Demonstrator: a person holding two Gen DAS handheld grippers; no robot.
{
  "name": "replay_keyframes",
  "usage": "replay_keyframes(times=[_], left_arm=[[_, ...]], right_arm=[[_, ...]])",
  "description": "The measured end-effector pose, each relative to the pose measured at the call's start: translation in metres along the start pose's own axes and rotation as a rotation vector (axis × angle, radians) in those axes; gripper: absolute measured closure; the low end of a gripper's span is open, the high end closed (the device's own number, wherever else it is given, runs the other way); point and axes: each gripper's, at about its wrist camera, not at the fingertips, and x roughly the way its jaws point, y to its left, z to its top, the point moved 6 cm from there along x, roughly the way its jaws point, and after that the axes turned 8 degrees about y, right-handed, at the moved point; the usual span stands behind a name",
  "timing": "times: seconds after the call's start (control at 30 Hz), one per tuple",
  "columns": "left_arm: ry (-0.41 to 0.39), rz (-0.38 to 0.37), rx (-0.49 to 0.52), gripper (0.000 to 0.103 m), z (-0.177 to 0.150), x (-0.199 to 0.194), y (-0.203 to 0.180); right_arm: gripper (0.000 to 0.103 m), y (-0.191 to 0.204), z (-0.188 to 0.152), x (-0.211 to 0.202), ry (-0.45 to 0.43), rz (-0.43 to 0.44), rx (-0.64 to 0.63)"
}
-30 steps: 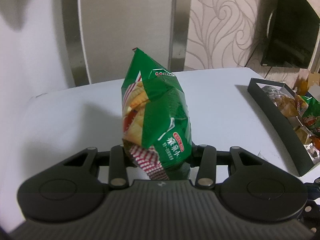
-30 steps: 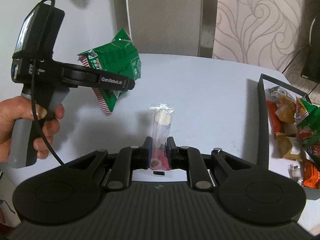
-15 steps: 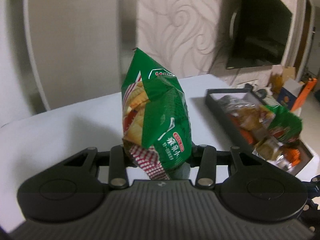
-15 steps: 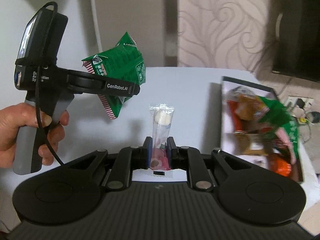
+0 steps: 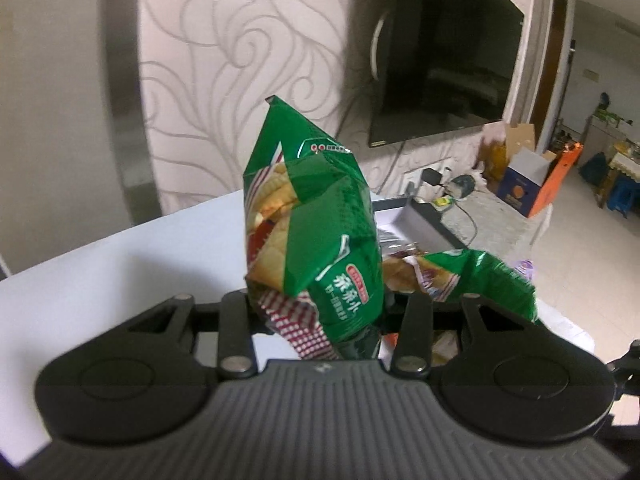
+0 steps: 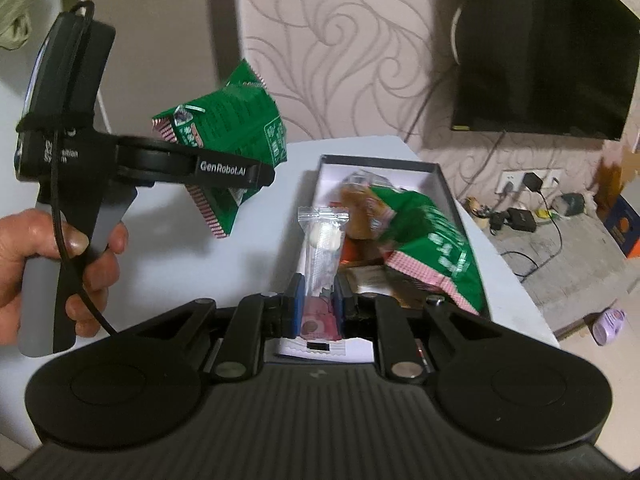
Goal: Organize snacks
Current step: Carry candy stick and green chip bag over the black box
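- The left gripper (image 5: 316, 312) is clamped on a green bag (image 5: 316, 232) of chips, holding it upright by its lower end, clear of the white table (image 5: 120, 272).
- In the right wrist view the same bag (image 6: 236, 140) hangs in the air left of the box, pinched in the left gripper (image 6: 240, 176), whose grey handle is held in a left hand (image 6: 60, 268).
- The right gripper (image 6: 318, 300) is clamped on a clear packet (image 6: 322, 248), which stands upright between blue-padded fingers (image 6: 295, 300). The packet holds a white sweet near its top and a pink label low down.
- A dark box (image 6: 448, 188) with a white lining sits on the table just beyond the right gripper, near the table's right edge. The packet is held at the box's near left corner.
- Inside the box lies a second green bag (image 6: 436, 248), tilted, resting on orange and brown wrapped snacks that are too blurred to name.
- In the left wrist view that second bag (image 5: 480, 276) shows to the right of the held bag, with the box wall (image 5: 432, 220) behind it.
- A black TV (image 6: 544, 48) hangs on the swirl-patterned wall behind the table.
- On the floor beyond the table are a carton (image 5: 532, 184), cables and a purple bottle (image 6: 610, 324).
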Motion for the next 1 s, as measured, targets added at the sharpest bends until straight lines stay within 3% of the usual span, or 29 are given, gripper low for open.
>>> replay_keyframes(times=[0.37,0.67,0.83,1.0], left_arm=[[0.030,-0.079,0.022,0.057,0.015,0.043,-0.043],[0.044,-0.083,0.060,0.055,0.015,0.064,-0.065],[0.045,-0.074,0.067,0.039,0.015,0.069,-0.061],[0.046,-0.063,0.068,0.037,0.014,0.071,-0.057]], right_arm=[[0.085,-0.024,0.000,0.021,0.052,-0.027,-0.021],[0.085,-0.031,0.000,0.054,0.109,-0.038,-0.070],[0.085,-0.031,0.009,0.069,0.121,-0.032,-0.089],[0.084,-0.031,0.016,0.085,0.137,-0.026,-0.092]])
